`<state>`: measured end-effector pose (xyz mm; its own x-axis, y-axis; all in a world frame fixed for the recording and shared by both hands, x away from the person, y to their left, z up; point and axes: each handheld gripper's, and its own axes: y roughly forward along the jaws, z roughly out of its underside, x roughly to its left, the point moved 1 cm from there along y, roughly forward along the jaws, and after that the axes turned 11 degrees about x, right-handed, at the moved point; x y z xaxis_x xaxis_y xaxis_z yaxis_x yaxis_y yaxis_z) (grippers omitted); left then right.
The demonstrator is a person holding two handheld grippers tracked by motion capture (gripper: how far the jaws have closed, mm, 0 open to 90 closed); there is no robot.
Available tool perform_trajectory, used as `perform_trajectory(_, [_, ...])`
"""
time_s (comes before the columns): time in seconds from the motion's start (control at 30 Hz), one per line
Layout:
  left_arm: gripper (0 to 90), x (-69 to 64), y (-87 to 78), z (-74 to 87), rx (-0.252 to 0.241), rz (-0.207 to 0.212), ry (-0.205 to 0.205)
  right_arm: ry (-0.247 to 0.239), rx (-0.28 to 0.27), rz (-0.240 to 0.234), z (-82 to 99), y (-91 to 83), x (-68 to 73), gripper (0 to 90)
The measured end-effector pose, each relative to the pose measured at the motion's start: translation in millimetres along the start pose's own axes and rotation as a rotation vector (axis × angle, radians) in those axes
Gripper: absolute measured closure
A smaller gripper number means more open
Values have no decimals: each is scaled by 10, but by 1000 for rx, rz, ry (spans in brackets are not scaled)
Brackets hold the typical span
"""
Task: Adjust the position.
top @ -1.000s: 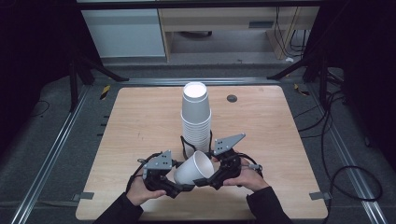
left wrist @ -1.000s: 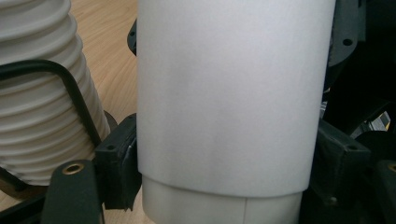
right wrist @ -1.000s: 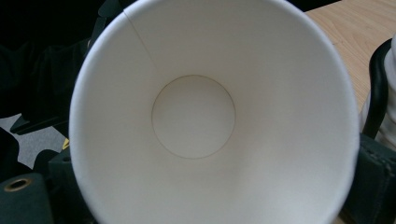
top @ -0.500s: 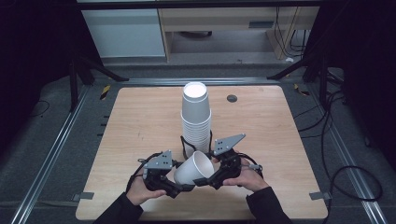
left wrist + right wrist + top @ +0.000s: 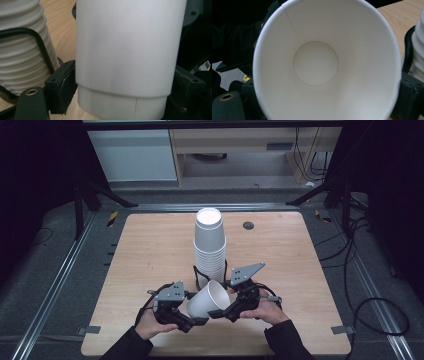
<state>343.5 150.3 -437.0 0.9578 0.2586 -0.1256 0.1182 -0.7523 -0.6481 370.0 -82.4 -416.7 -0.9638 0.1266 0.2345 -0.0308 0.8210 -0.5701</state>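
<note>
1. On my high view I have one white paper cup tipped on its side above the near part of the wooden desk, its open mouth turned toward the right and up.
2. My left tool is clenched on the cup's base end; in the left gripper view the cup's wall sits between the two black jaws, with the padded jaw pressed against it on the left.
3. My right tool sits at the cup's mouth. In the right gripper view I look straight into the cup, down to its round bottom, and the cup hides the jaws, so I cannot tell whether this tool is clenched or released.
4. The stack of cups stands upright just behind the two tools, about the middle of the desk, very close to the held cup's rim.
5. The stack's ribbed rims show at the left of the left gripper view, with a black cable curving across them.
6. A hand grips each tool near the desk's front edge.
</note>
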Motion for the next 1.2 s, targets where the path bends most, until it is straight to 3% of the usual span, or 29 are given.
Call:
perform_trajectory(0.17, [152, 31, -18, 31, 15, -10, -17, 4, -22, 23, 0, -93, -9, 97])
perform_trajectory(0.33, [144, 114, -78, 122, 39, -60, -64, 10, -47, 67, 23, -232, -13, 95])
perform_trajectory(0.5, [136, 201, -161, 205, 53, -133, -119, 29, -61, 142, 78, -386, -27, 93])
perform_trajectory(0.67, [136, 298, -265, 307, 48, -223, -192, 69, -39, 217, 189, -515, -43, 93])
perform_trajectory(0.9, [141, 433, -413, 437, 14, -300, -289, 150, -25, 332, 374, -688, -95, 92])
perform_trajectory(1.1, [144, 516, -442, 532, 53, -383, -327, 221, -9, 429, 503, -811, -156, 92])
perform_trajectory(1.2, [145, 547, -442, 569, 61, -396, -347, 253, 4, 486, 552, -861, -192, 92])
